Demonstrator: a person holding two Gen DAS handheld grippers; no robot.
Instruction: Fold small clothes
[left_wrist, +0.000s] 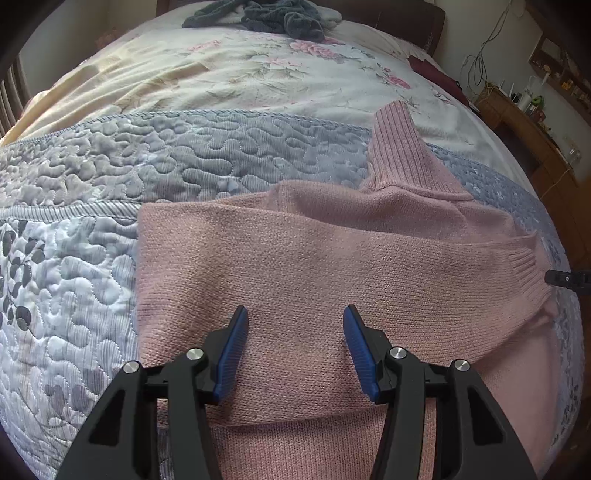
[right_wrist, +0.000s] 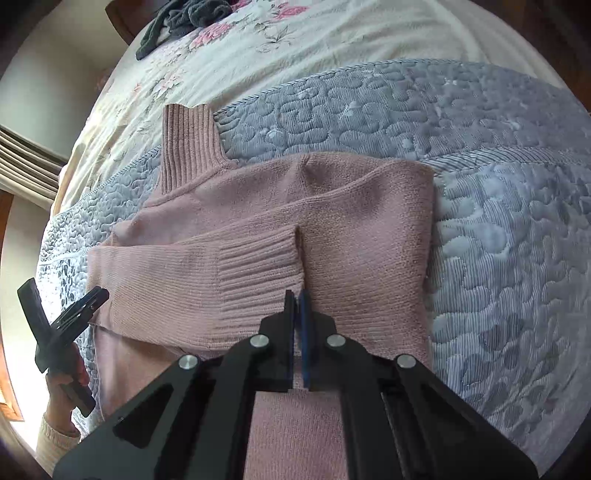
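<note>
Two tools are at work on the pink sweater (left_wrist: 332, 258) lying flat on the bed (left_wrist: 184, 158): the right tool (right_wrist: 298, 295) is pinched shut at the sleeve cuff (right_wrist: 258, 266), the left tool (left_wrist: 293, 321) hangs wide open holding nothing, so the sleeve fold looks nearly done and next comes letting go.

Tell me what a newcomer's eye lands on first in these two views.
First, the pink turtleneck sweater spread on the blue-grey quilted bedspread, both sleeves folded across its body and its ribbed collar pointing up the bed. Next, the right claw, shut beside the ribbed sleeve cuff, while the left claw hangs open over the sweater. Farther off, a dark grey garment lies bunched near the head of the bed.
</note>
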